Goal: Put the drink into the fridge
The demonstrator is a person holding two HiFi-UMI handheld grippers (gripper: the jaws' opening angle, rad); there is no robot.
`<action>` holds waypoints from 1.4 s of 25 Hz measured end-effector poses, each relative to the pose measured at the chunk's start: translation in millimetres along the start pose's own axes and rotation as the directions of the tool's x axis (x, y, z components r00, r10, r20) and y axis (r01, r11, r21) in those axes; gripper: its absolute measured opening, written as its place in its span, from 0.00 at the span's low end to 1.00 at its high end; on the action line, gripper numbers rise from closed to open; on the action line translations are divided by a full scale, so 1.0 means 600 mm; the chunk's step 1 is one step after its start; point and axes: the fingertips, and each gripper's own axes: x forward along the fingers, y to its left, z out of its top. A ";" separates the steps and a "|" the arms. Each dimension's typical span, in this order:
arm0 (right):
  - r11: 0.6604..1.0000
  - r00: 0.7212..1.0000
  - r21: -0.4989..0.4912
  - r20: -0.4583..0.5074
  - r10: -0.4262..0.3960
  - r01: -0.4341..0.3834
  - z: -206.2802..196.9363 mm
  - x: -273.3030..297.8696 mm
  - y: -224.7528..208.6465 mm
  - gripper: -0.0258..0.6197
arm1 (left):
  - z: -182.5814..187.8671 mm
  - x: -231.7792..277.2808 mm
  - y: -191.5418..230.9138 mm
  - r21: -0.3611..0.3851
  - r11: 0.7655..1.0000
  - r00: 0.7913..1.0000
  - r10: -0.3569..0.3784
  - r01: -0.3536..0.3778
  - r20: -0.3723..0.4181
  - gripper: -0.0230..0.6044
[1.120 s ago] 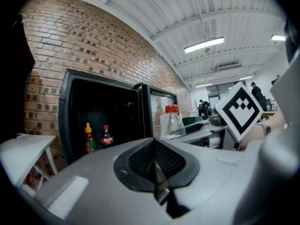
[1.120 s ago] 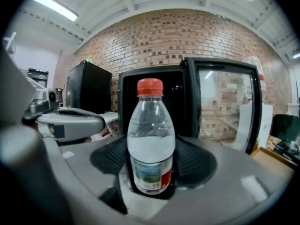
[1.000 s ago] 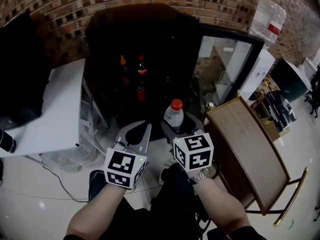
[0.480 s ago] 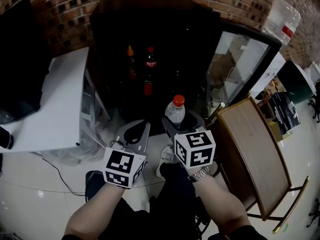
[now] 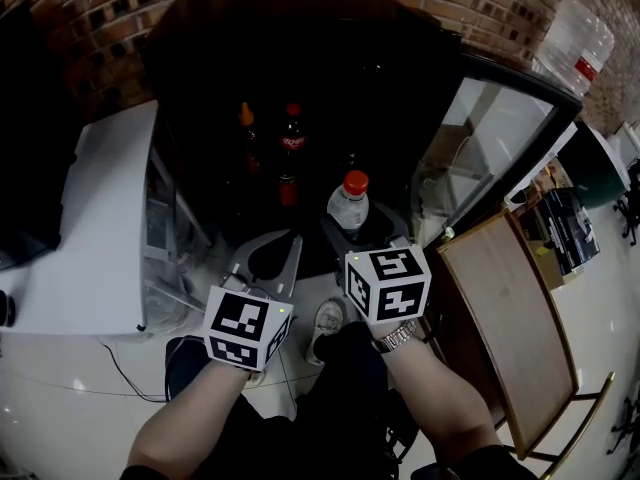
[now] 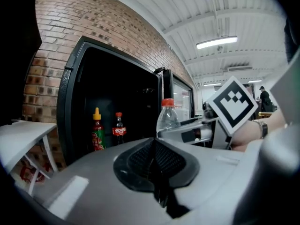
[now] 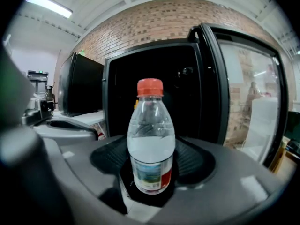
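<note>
A clear water bottle (image 5: pixel 349 206) with a red cap stands upright in my right gripper (image 5: pixel 360 236), whose jaws are shut on its lower body; in the right gripper view the bottle (image 7: pixel 151 144) fills the centre, in front of the dark open fridge (image 7: pixel 187 93). The left gripper (image 5: pixel 270 255) hovers beside it to the left, shut with nothing between its pads (image 6: pixel 154 165). Inside the fridge (image 5: pixel 300 58) stand a green bottle with an orange cap (image 5: pixel 245 133), a cola bottle (image 5: pixel 291 136) and a red one (image 5: pixel 287 188) lower down. Its glass door (image 5: pixel 500 138) swings open to the right.
A white shelf unit (image 5: pixel 80 218) stands left of the fridge, with a black appliance (image 5: pixel 25 148) behind it. A wooden chair (image 5: pixel 520 318) sits to the right by the door's edge. A water jug (image 5: pixel 575 43) is at the far right. A person's shoe (image 5: pixel 325 318) is below the grippers.
Both grippers have moved forward toward the open fridge, which now sits closer. The water bottle stays upright in the right gripper, and the left gripper stays shut.
</note>
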 end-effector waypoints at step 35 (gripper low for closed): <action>0.986 0.987 -0.040 0.020 -0.159 0.159 0.057 0.324 -0.149 0.51 | 0.039 0.193 0.168 0.061 0.998 0.999 0.017 -0.015 -0.043 0.04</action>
